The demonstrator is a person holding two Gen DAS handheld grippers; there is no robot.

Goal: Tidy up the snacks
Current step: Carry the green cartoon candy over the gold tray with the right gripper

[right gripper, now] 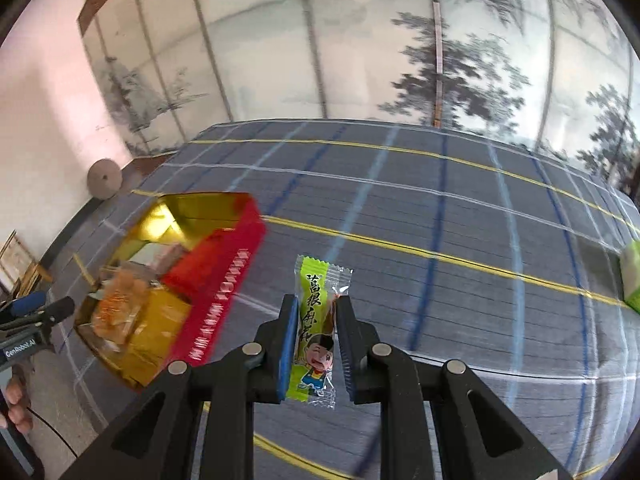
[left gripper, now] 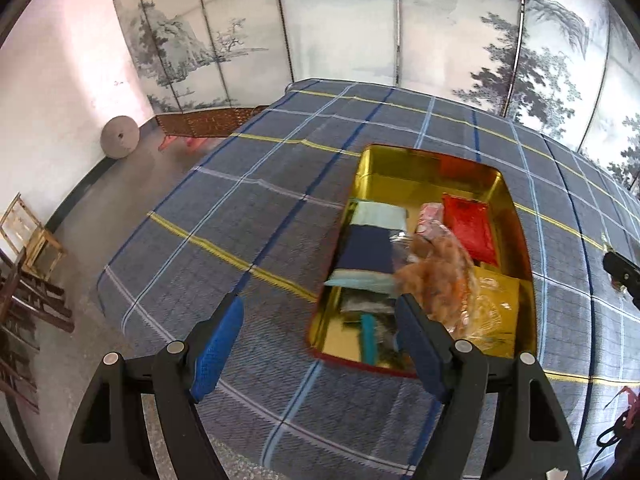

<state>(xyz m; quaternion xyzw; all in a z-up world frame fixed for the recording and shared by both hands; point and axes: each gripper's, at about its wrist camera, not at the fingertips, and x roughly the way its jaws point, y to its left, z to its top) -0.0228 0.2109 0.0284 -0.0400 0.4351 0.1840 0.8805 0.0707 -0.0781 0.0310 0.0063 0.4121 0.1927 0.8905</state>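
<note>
A gold tin (left gripper: 362, 168) with a red outside (right gripper: 224, 276) stands on the plaid tablecloth (left gripper: 256, 216). It holds several snack packs: a red pack (left gripper: 470, 226), a dark blue pack (left gripper: 366, 250), a clear bag of brown snacks (left gripper: 434, 276) and a yellow pack (left gripper: 496, 300). My left gripper (left gripper: 320, 320) is open and empty at the tin's near left corner. My right gripper (right gripper: 316, 320) is shut on a green snack packet (right gripper: 314, 328) with a cartoon boy, held above the cloth to the right of the tin.
A green box (right gripper: 632, 280) sits at the right edge of the table. A painted folding screen (left gripper: 360, 32) stands behind the table. Wooden chairs (left gripper: 28, 240) and a round stone (left gripper: 119, 137) are on the floor to the left.
</note>
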